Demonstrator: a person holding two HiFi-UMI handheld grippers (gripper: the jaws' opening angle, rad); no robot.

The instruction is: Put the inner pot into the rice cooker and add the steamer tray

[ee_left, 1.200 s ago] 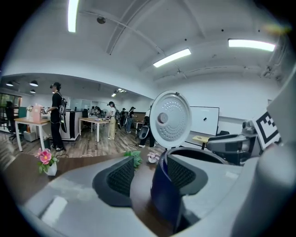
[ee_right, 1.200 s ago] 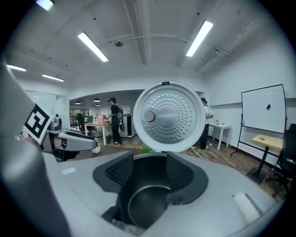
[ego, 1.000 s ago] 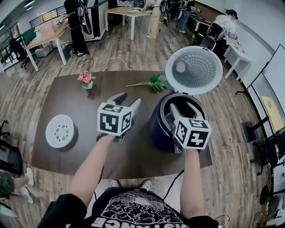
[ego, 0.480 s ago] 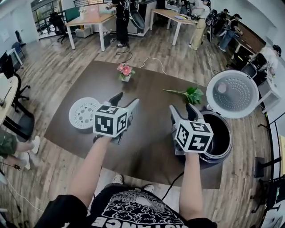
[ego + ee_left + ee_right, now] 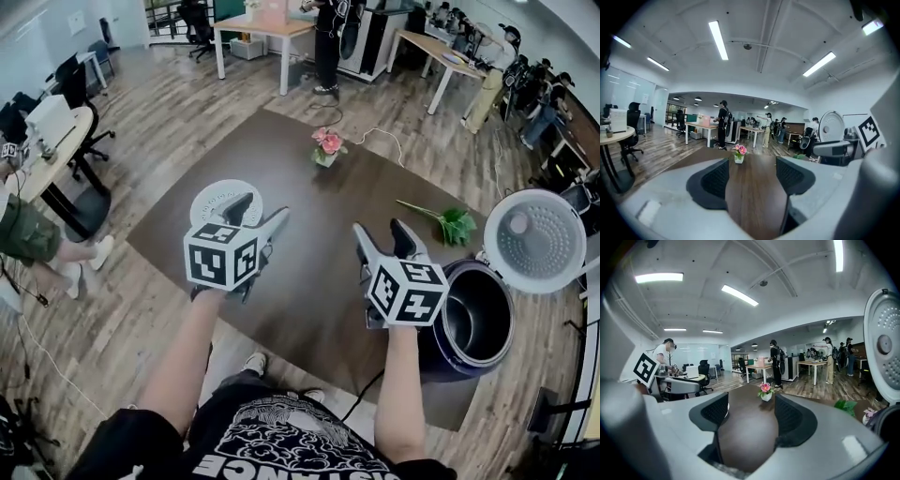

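The dark blue rice cooker stands at the table's right end with its white lid up; the dark inner pot sits inside it. The white perforated steamer tray lies at the table's left, partly hidden behind my left gripper. My right gripper hovers over the table's middle, left of the cooker. Both grippers are open and have just been opening, with only the tabletop showing between the left gripper's pads and the right gripper's pads.
A small vase of pink flowers stands at the far side of the brown table, and a green leafy sprig lies near the lid. Office desks, chairs and people stand beyond, and a round table is at the left.
Both grippers swung left across the table. The right one left the cooker's opening, the left one came up to the steamer tray. Both pairs of jaws stand wider.
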